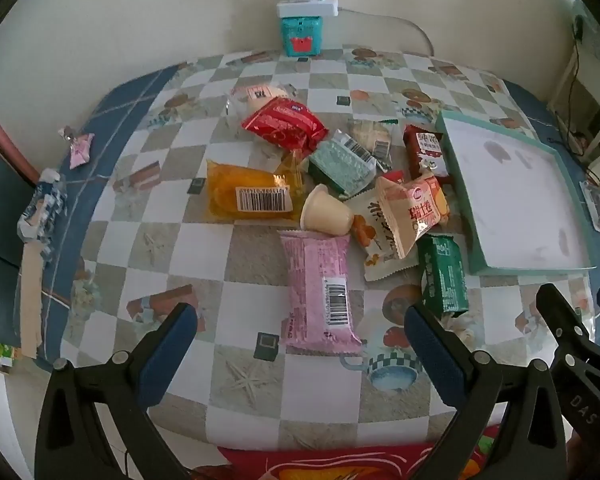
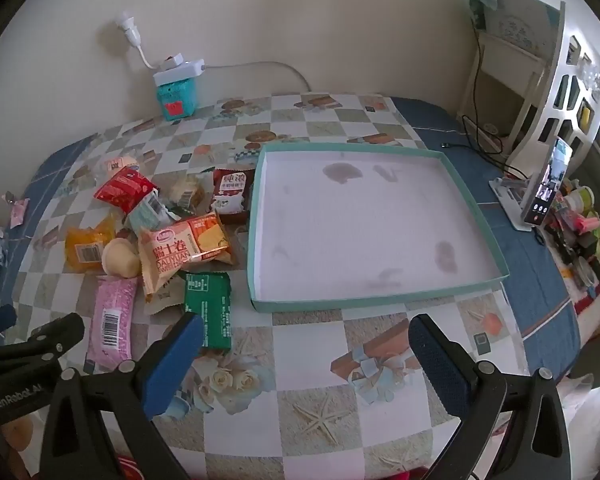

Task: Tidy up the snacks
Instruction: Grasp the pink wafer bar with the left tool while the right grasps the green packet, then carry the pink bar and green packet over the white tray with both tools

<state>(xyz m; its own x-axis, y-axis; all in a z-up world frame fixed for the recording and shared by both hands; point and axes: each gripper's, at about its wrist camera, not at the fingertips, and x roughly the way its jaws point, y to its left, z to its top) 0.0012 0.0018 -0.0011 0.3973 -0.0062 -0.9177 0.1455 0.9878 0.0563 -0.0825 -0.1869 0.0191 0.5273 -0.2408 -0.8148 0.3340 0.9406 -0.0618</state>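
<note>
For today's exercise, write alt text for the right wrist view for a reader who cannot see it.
An empty shallow teal cardboard tray sits on a checked tablecloth, with a heap of wrapped snacks beside it on the left. The open right gripper hovers in front, holding nothing.

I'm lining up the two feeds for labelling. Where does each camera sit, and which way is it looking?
Left wrist: on the open left gripper, angled down at the snack pile, pink packet nearest; the right gripper's fingers show at its right edge.
Right wrist: on the open right gripper, angled down at the empty teal tray.
Shared: tray, pile, green packet, checkered tablecloth.
</note>
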